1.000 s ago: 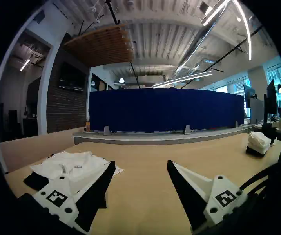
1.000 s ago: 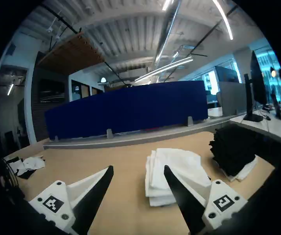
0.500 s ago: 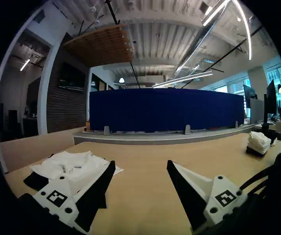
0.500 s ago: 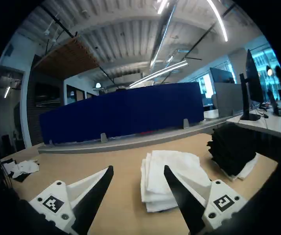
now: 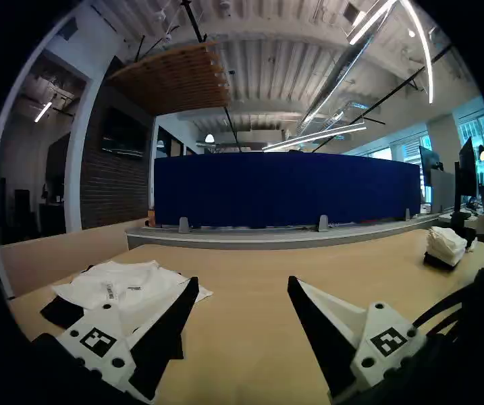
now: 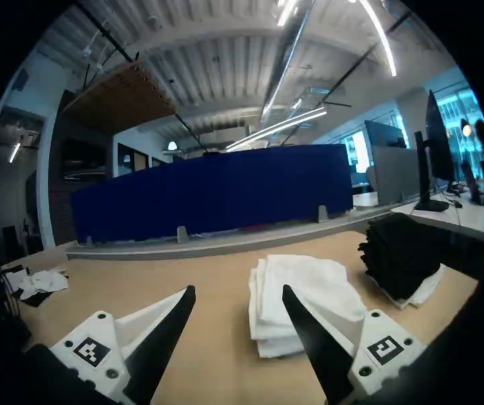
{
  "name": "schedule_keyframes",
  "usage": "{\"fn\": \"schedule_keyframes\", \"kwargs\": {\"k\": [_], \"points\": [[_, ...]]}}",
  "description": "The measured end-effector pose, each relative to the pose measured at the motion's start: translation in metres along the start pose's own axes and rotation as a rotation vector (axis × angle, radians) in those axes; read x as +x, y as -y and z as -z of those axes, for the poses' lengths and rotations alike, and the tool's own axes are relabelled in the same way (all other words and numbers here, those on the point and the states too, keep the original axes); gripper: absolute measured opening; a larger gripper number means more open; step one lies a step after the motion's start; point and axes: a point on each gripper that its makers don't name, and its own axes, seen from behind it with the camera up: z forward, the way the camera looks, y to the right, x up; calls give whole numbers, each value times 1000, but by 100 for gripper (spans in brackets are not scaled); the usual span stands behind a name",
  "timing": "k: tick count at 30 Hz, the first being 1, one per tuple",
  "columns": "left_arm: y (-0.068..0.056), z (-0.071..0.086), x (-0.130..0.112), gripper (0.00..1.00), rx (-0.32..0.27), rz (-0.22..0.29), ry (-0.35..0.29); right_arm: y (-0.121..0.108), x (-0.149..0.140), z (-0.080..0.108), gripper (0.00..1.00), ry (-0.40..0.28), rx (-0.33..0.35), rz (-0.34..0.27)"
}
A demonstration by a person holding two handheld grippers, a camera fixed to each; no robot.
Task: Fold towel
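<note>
White towel stack just beyond right gripper, jaws apart

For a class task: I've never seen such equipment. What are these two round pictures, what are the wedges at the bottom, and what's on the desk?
A person holds a two-finger gripper in each hand. A wide-angle camera rides on each one, looking along its fingers, and the wedges are those fingers. The left gripper is open and empty; loose white towels lie by it on the wooden table. The right gripper, also open and empty, faces a stack of folded white towels, with a black folded stack beside it. A blue partition stands behind.
</note>
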Motion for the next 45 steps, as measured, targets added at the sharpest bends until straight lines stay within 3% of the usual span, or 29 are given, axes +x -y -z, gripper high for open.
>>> {"fn": "schedule_keyframes", "kwargs": {"k": [12, 30, 45], "points": [[0, -1, 0, 98, 0, 0, 0, -6, -5, 3, 100, -24, -11, -6], [-1, -1, 0, 98, 0, 0, 0, 0, -6, 8, 100, -61, -9, 138], [0, -1, 0, 98, 0, 0, 0, -2, -9, 7, 100, -61, -14, 137]]}}
